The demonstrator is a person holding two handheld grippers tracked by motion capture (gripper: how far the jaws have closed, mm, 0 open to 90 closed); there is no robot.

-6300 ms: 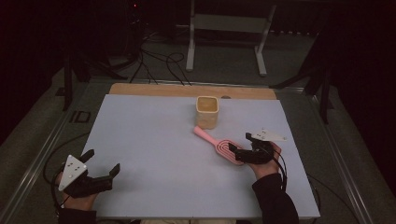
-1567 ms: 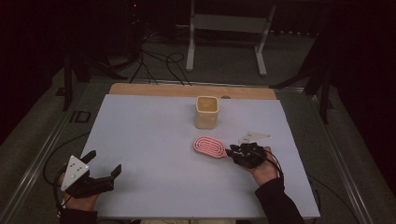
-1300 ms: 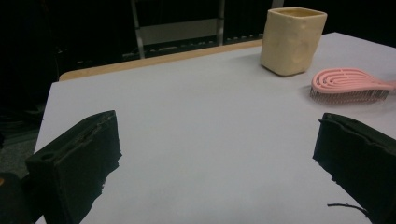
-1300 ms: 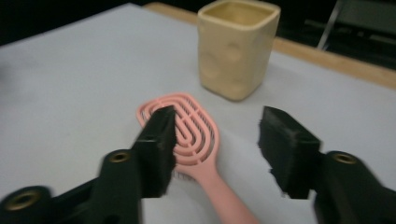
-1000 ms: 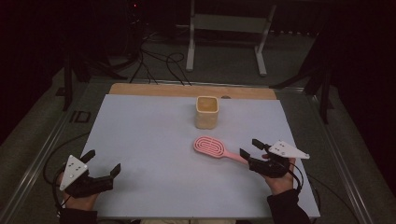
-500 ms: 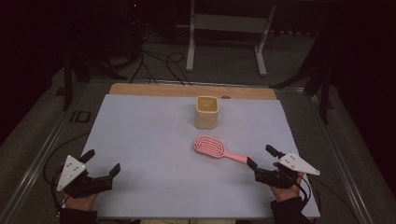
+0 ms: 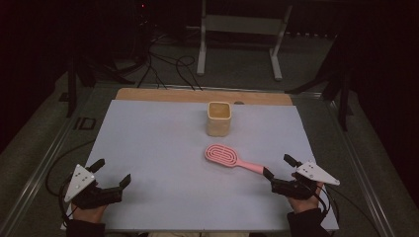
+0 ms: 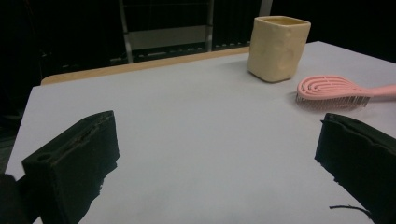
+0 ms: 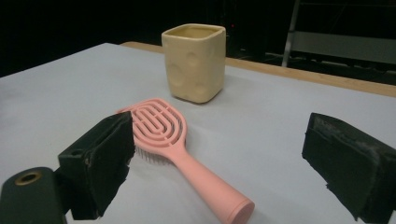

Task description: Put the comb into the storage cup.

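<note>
Since the earlier frames, the right gripper (image 7: 281,173) has released the pink hairbrush (image 7: 232,159) and withdrawn; its jaws stand apart, empty. The brush lies flat on the surface (image 7: 158,143), near the cream cup (image 7: 219,118). Left gripper (image 7: 111,174): jaws apart, idle. Placement appears complete.

Cup (image 7: 219,118) upright on table (image 7: 158,143), toward far edge, near middle. Hairbrush (image 7: 234,158) lying flat just in front of cup, apart from it, head toward cup, handle running toward near right. Right claw (image 7: 277,173) at near right, just beyond handle end, not touching. Left claw (image 7: 110,173) at near left corner, well apart from both.
</note>
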